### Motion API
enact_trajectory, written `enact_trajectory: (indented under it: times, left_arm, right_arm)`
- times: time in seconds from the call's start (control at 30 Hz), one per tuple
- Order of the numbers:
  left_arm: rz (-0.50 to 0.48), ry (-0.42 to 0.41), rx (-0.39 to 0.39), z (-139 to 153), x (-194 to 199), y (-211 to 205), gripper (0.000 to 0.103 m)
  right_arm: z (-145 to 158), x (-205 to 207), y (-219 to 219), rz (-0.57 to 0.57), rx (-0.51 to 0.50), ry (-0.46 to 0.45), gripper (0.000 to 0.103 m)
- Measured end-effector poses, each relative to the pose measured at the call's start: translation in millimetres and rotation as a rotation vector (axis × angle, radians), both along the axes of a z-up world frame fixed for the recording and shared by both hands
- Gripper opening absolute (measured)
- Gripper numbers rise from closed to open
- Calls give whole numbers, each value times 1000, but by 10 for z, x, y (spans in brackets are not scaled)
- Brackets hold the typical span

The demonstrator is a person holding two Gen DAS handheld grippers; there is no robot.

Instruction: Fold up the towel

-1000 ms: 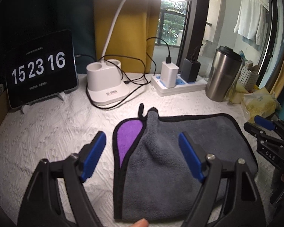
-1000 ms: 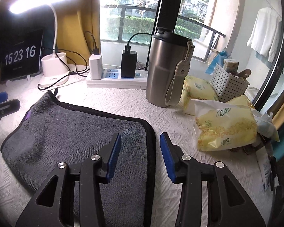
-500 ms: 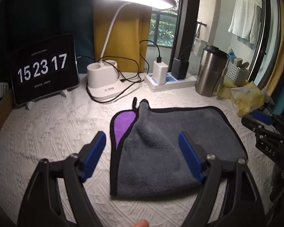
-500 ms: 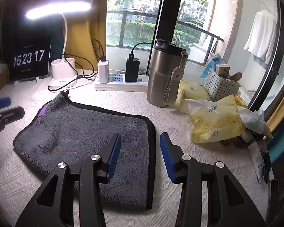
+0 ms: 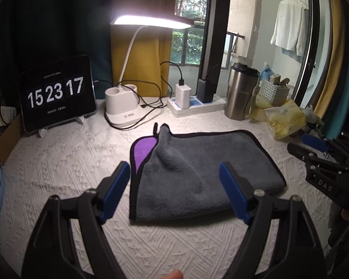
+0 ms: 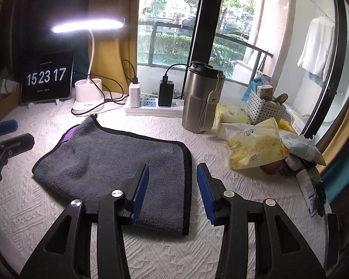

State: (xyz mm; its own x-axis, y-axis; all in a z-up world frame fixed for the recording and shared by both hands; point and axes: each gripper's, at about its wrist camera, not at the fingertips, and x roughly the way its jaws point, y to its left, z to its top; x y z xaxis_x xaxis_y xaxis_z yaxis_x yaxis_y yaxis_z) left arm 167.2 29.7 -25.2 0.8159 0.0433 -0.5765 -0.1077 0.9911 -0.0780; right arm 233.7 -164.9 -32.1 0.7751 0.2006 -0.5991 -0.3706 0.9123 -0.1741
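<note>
- Left gripper (image 5: 174, 186) hovered above the table with its blue pads spread wide apart, nothing between them.
- Right gripper (image 6: 172, 189) hung the same way, jaws apart but narrower than the left pair, and empty.
- Straight ahead of the left gripper and below it lay the towel (image 5: 202, 169), grey with a black hem, flat on the white textured tablecloth (image 5: 58, 162).
- The towel already looked folded once: a sliver of its purple underside (image 5: 143, 148) peeked out at the far-left corner as seen from the left gripper, beside a small hanging loop (image 5: 155, 127).
- Its long axis ran crosswise to both grippers, from the left gripper's side over toward the right gripper's side.
- From the right wrist view, the towel's hemmed short edge (image 6: 188, 181) sat just ahead of and between the right fingers, so the right gripper looked the nearer one to a graspable edge.
- The left gripper faced the near long side, which looked like the rounded fold; its nearest hemmed edge was the left short end, ahead of its left finger.
- My read: a second fold would carry one short end over the other along that long axis, with each gripper taking a corner on its own side.
- Farther out, beyond the towel: the desk lamp (image 5: 121, 109), the tablet clock (image 5: 57, 93), the power strip (image 5: 193, 107) and the steel tumbler (image 6: 201, 97), all well apart from the cloth.
</note>
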Motion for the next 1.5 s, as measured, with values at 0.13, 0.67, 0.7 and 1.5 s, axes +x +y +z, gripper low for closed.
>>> enact_trajectory:
  times: [0.13,0.67,0.7,1.5]
  left_arm:
    - [-7,-7,5,16,-74,-42,80]
    - [-3,-67,-16,122,-480,-142,80]
    - [0,-79,-15,145,-520,-146,80]
    - [14,-265,-23,461,-1243,-233,80]
  right_arm:
    - [44,-90,-12,1,4,-13,45]
    - [260,-545,-85,19,43,-58,45]
    - [279,-572,-88,20,45,-64,45]
    - [544,-1245,-198,51,105,-158,46]
